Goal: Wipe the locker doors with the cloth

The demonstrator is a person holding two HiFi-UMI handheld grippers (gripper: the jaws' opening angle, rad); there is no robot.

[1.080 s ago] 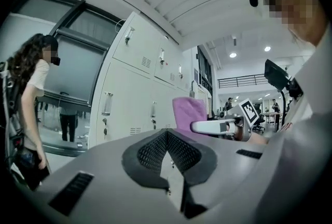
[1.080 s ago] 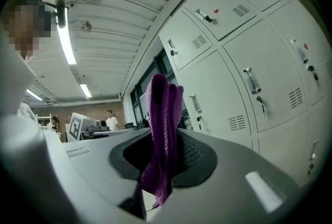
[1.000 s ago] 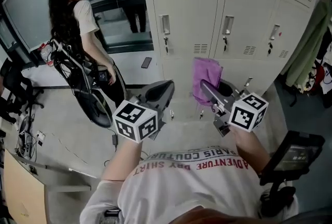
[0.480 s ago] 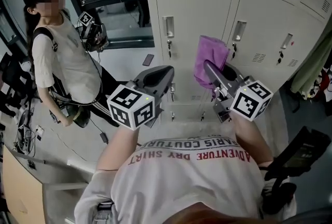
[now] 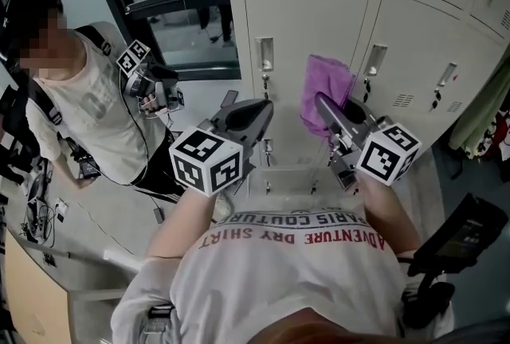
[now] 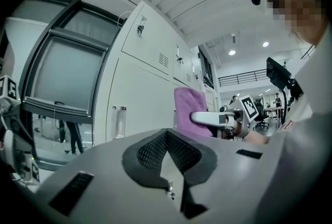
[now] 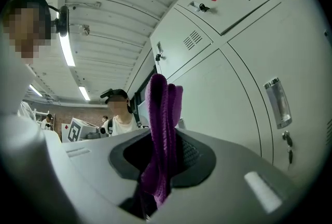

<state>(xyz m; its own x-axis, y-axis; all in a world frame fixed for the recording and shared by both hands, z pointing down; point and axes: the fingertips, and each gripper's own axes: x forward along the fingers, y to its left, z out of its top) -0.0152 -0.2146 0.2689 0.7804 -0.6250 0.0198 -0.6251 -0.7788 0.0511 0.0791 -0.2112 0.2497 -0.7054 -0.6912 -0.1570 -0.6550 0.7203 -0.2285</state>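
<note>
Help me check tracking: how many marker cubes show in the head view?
3. The left cube sits on the left hand-held gripper, the right cube on the right hand-held gripper gripping the cloth, a third cube on the bystander's device at left. More may be hidden.

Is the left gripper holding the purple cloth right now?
No, the purple cloth is pinched in the right gripper, while the left gripper has its fingers closed with nothing between them.
</note>
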